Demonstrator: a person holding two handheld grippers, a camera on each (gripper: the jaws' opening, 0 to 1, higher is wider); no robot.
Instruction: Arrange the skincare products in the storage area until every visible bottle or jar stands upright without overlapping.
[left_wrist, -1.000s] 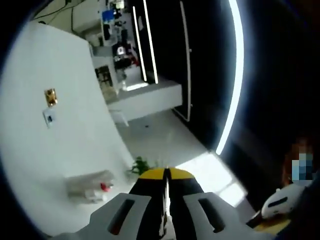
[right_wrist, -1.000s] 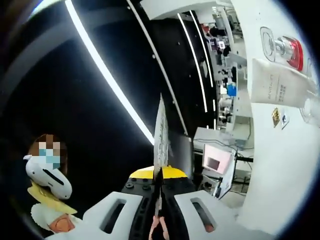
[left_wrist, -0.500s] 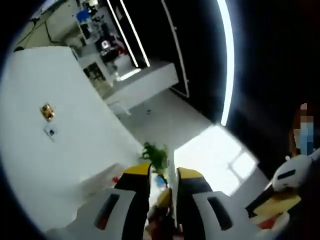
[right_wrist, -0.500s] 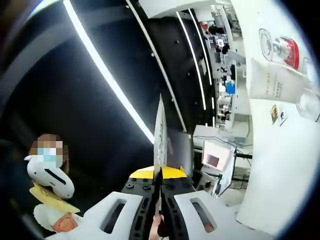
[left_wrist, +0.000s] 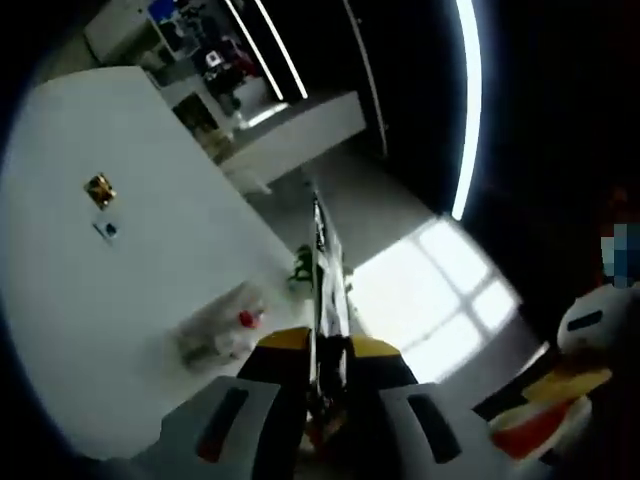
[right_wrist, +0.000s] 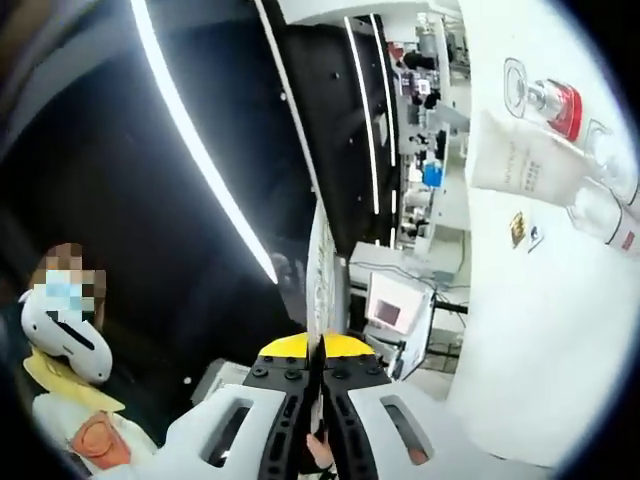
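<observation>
In the left gripper view we are looking across a white bench (left_wrist: 110, 290) that is running along the left side. A small gold tag (left_wrist: 99, 189) and a small white tag (left_wrist: 105, 230) are lying well in from the bench's edge. Nearer its lower edge a clear bottle with a red cap (left_wrist: 218, 331) is lying on its side. A small green plant (left_wrist: 301, 265) is showing just past the bench edge. The left gripper (left_wrist: 326, 350) is pressing its jaws almost together on a thin flat card (left_wrist: 320, 262), seen edge-on and rising out from between them.

In the right gripper view a toy figure in white and yellow (right_wrist: 62, 380) is sitting at the lower left. The right gripper (right_wrist: 317, 352) is closing its jaws tight on a thin flat sheet (right_wrist: 319, 268), also edge-on. On the white bench (right_wrist: 540, 330) at the right, a white tube (right_wrist: 525, 168) is lying flat near the bench's far edge, with a clear jar with a red band (right_wrist: 548, 99) just beyond it and clear bottles (right_wrist: 605, 195) lying beside the tube. We cannot tell whether any of these are touching.
</observation>
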